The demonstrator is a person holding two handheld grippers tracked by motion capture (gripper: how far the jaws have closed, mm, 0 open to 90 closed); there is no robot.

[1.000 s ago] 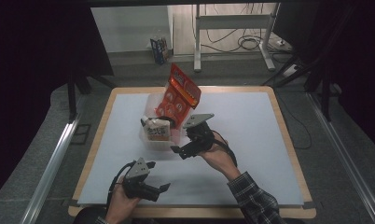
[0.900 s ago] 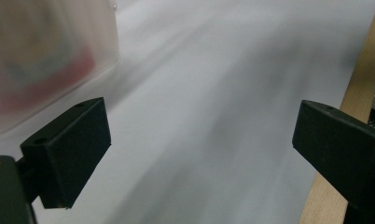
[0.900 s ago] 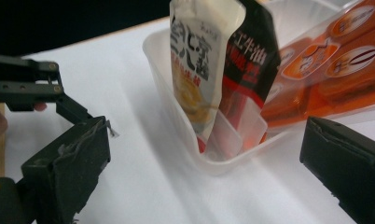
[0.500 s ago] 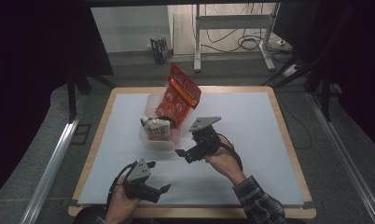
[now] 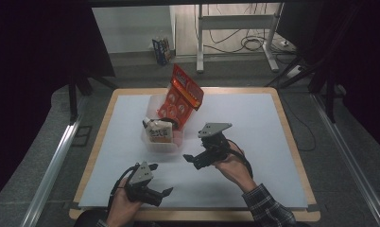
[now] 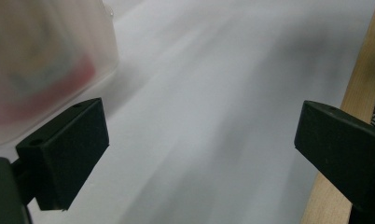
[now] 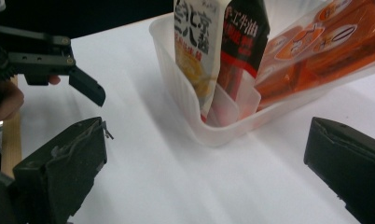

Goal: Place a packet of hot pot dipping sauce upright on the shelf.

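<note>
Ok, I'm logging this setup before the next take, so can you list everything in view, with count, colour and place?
clear plastic bin: 1, translucent, left of centre on the table
white carton: 1, white with yellow print, upright in the bin
black carton: 1, black and red, upright beside the white carton
orange packet: 1, orange-red, leaning out of the bin's far end
white sheet: 1, covers the tabletop
wooden table: 1, light wood edge
metal stand: 1, grey, on the floor beyond
left gripper: 1, black, near front edge, open
right gripper: 1, black, right of the bin, open
</note>
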